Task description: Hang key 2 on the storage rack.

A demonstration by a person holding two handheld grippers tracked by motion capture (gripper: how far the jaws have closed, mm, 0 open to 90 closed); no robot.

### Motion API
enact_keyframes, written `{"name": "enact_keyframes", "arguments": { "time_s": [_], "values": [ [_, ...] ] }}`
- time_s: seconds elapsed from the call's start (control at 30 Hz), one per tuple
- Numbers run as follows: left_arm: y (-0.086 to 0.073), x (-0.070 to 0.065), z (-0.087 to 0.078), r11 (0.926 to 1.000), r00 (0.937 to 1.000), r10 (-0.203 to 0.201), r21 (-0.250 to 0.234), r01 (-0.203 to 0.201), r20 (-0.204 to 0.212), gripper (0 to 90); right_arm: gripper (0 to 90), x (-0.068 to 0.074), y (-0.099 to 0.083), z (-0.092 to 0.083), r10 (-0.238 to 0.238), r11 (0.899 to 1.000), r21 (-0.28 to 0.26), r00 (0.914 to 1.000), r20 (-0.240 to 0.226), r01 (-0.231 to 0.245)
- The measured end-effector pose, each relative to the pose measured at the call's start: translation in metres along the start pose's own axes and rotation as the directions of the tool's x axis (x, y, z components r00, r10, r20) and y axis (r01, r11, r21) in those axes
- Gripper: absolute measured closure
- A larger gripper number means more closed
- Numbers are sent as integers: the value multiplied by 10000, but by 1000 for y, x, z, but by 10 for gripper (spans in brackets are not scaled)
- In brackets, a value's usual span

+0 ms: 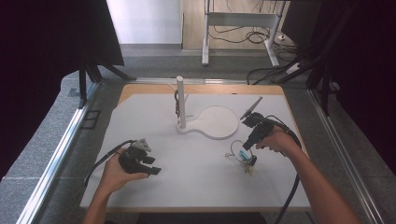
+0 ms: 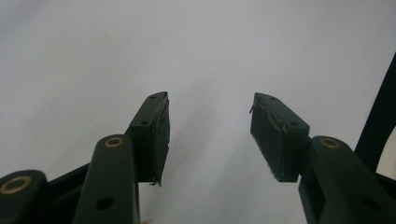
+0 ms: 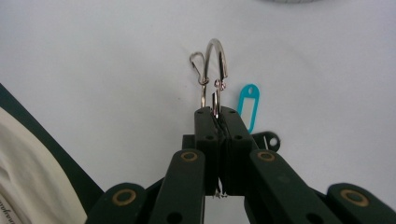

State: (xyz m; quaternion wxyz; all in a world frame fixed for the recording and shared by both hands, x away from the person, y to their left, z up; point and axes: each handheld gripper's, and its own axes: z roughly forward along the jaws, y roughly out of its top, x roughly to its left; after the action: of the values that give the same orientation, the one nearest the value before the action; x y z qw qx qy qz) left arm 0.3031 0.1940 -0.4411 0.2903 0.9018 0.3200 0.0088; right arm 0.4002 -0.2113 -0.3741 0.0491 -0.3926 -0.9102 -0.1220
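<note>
White mat point(image 1: 196, 163) on a wood-edged table, grey carpet around it, dark curtains at both sides, a white desk frame and loose cables in the upper middle of the high view.

Upper middle of the mat: white stand point(image 1: 180, 102) with an upright post and short side pegs, on a round flat base point(image 1: 217, 122) that spreads to its right. Something small and dark hangs on the post's left side; too small to tell what.

Right gripper point(image 1: 249, 142): right-of-centre in the high view, held in the person's right hand, pointing down and to the left. Jaws pressed together, pinching a metal key ring point(image 3: 214, 74). In the right gripper view the ring stands up out of the jaw tips at frame centre, with a smaller wire hook point(image 3: 198, 67) just left of it. A teal plastic key tag point(image 3: 248, 106) sits just right of the jaw tips, and a dark tab with a hole is just below it. In the high view the bunch point(image 1: 243, 157) sits below the gripper, right of centre; whether its lower end touches the mat I cannot tell.

Left gripper point(image 1: 153, 165): lower left of the high view, in the left hand, low over the mat, pointing right. In the left gripper view the jaws stand spread, only bare white mat between the pads point(image 2: 271, 137). Well apart from the keys and the stand.
</note>
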Motion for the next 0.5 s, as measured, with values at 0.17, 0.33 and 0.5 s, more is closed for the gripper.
{"name": "enact_keyframes", "arguments": {
  "time_s": [0.17,0.33,0.5],
  "values": [
    [0,0,1,10000,10000,16,47,-16,-35,479,874,0,0,-9,-7,10000,-94,10000,4,7],
    [0,1,2,9999,9999,82,121,-81,-82,479,874,1,1,-14,-165,9999,13,9998,61,165],
    [0,0,2,9999,10000,61,124,-60,-66,479,874,3,4,-22,-136,9999,-95,9999,69,137]
  ]
}}
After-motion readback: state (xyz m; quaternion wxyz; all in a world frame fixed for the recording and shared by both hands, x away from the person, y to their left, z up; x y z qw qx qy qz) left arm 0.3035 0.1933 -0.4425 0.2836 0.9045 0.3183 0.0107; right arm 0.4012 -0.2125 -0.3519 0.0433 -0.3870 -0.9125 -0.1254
